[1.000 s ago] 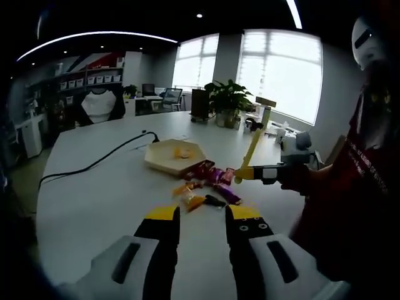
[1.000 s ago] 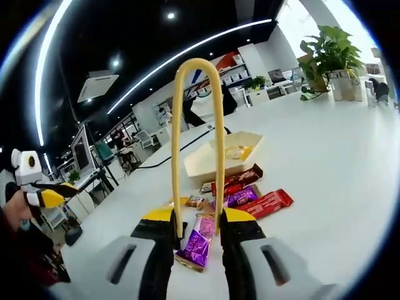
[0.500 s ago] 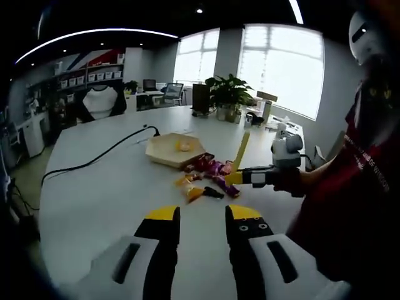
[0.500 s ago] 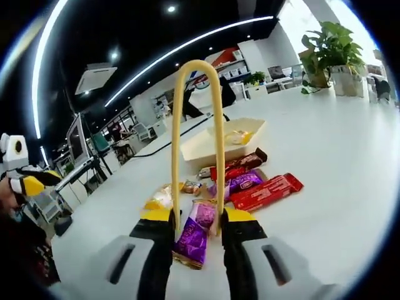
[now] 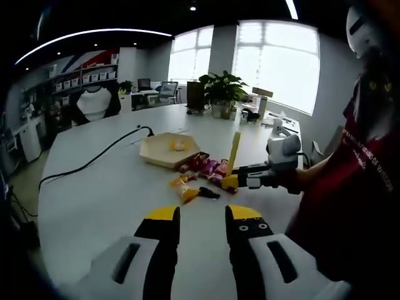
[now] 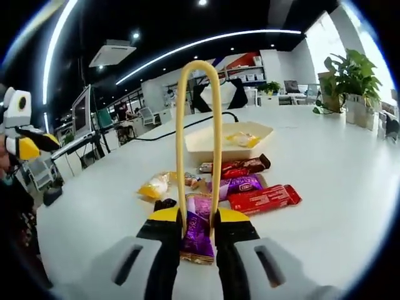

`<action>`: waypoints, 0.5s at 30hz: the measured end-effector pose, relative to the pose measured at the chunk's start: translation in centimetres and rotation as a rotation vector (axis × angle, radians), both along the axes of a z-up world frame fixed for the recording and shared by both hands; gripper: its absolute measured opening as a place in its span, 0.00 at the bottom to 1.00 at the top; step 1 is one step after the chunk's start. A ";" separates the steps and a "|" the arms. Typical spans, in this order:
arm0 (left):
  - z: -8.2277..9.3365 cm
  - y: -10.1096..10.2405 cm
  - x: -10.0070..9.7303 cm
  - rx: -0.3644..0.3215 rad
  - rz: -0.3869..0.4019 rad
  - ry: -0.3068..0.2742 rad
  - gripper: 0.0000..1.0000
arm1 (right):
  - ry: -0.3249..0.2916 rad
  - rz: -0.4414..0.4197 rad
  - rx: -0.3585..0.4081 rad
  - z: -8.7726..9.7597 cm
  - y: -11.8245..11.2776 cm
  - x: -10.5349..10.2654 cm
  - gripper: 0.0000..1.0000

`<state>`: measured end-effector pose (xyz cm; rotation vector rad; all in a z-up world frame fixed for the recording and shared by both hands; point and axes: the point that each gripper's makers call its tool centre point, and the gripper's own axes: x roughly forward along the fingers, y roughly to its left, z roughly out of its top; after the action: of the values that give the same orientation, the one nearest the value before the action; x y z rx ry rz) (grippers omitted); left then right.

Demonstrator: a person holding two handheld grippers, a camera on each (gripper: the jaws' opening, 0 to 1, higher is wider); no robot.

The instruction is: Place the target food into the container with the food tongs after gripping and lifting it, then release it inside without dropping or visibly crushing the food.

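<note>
My right gripper (image 6: 197, 215) is shut on yellow food tongs (image 6: 180, 125), whose loop stands up ahead of the jaws. A purple snack packet (image 6: 199, 228) lies on the white table between the tong arms, close to my jaws. Beyond it lie a second purple bar (image 6: 240, 184), a red bar (image 6: 262, 198), a dark bar (image 6: 240, 165) and a yellow packet (image 6: 154, 185). The pale hexagonal tray (image 6: 206, 147) behind them holds one yellow piece. In the left gripper view, the left gripper (image 5: 197, 212) hangs open over bare table, short of the snacks; the right gripper (image 5: 231, 182) holds the tongs (image 5: 235, 153) upright beside the tray (image 5: 150, 153).
A black cable (image 5: 94, 162) runs across the table left of the tray. A potted plant (image 5: 224, 94) stands at the far end. The person's red sleeve (image 5: 350, 187) is at the right. The left gripper (image 6: 25, 147) shows at the far left.
The right gripper has come lower toward the table, and the tong arms have drawn closer together around the purple packet. The left gripper has stayed open and almost still.
</note>
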<state>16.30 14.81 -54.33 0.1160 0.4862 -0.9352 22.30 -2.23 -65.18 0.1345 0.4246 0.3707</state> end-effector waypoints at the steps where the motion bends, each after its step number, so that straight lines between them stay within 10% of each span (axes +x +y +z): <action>1: 0.0 0.0 0.0 0.001 0.001 0.000 0.31 | 0.015 0.008 0.016 0.0 0.0 -0.2 0.15; 15: -0.1 -0.1 0.5 -0.035 0.012 -0.002 0.31 | -0.039 0.062 -0.082 2.8 -2.9 -0.9 0.14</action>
<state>16.83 14.74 -54.40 0.0822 0.4675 -0.9316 21.42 -5.11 -62.35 0.0337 0.4052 0.4158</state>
